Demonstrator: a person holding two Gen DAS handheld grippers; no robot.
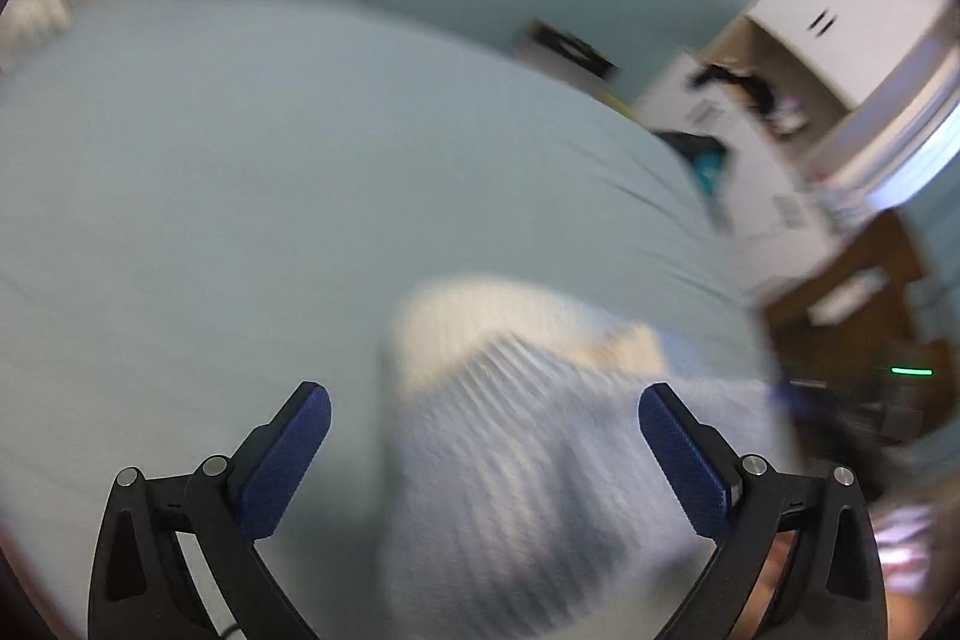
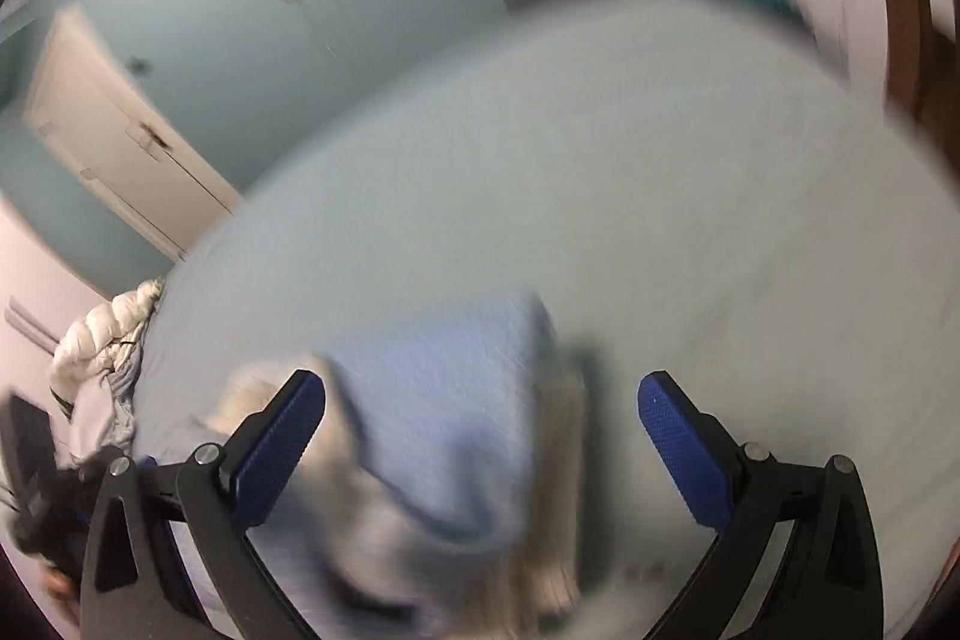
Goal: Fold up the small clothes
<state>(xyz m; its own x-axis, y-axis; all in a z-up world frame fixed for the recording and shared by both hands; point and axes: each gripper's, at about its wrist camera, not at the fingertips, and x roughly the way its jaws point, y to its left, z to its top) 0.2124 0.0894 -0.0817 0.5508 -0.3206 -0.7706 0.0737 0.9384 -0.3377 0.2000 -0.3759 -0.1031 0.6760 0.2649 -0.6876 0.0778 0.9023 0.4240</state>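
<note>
Left wrist view showing left gripper (image 1: 483, 412) spread wide, gripping nothing, hovering over blurred pale-blue ribbed garment (image 1: 528, 472) lying lower centre on light-blue bedsheet (image 1: 240, 190); white cabinet (image 1: 852, 10) upper right. Right wrist view alone catching white door (image 2: 120, 142) and puffy white jacket (image 2: 108, 340) at left edge; right gripper (image 2: 480, 400) likewise gaping, empty, above garment (image 2: 444, 400). Bare sheet stretching toward upper right.

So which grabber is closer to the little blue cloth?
Too close to call. The blue cloth lies between the open jaws of both the left gripper and the right gripper, and the blur hides any difference.
</note>
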